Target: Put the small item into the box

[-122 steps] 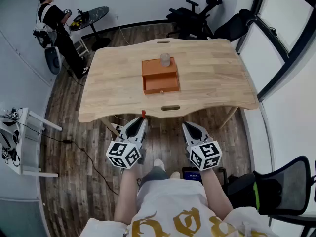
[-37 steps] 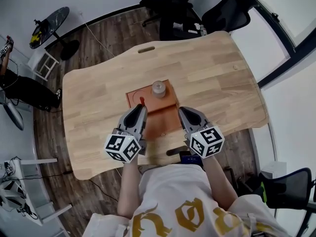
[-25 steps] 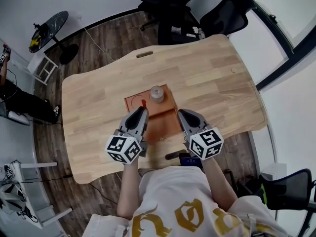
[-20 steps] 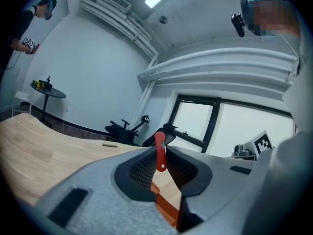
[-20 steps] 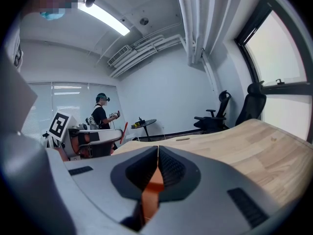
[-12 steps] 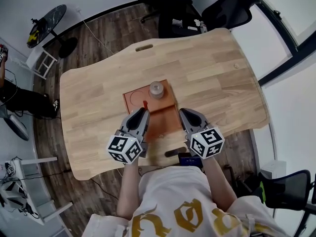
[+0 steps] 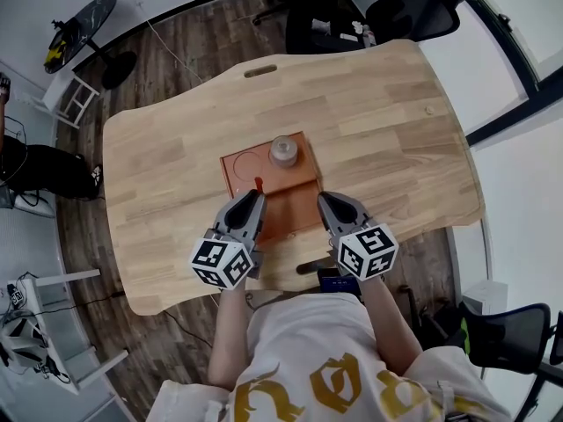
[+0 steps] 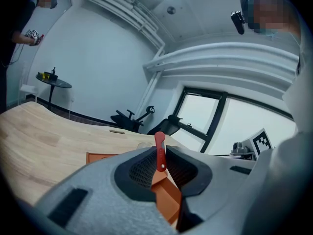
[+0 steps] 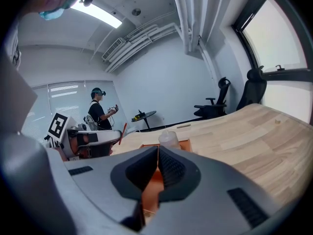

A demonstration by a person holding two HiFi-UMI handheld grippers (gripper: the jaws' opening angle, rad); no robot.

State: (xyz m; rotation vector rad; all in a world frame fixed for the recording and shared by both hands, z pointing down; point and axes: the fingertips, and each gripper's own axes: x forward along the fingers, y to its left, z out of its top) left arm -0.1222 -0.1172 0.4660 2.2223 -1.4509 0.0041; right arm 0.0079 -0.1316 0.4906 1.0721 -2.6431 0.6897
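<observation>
An orange box [image 7: 247, 166] lies mid-table with its open drawer [image 7: 290, 211] drawn toward me. On its top stands a small translucent bottle [image 7: 282, 149]. My left gripper [image 7: 255, 196] hovers over the drawer's left edge, shut on a thin red small item [image 7: 259, 183]. In the left gripper view the red item [image 8: 160, 151] stands upright between the closed pads, with the orange drawer [image 8: 169, 199] below. My right gripper [image 7: 324, 199] hangs over the drawer's right edge. Its jaws [image 9: 157, 153] are shut with nothing in them; the bottle [image 9: 168, 138] shows beyond.
The wooden table [image 7: 396, 121] has slot handles at its far [image 7: 259, 71] and near edges. Black office chairs [image 7: 325, 7] stand behind it. A round black side table [image 7: 81, 23] and a white stool [image 7: 75, 102] stand far left. A person stands at the left edge.
Both grippers came from in front of the table to above the orange box. Over the last second the box slid slightly up the view; both jaws stayed as they were.
</observation>
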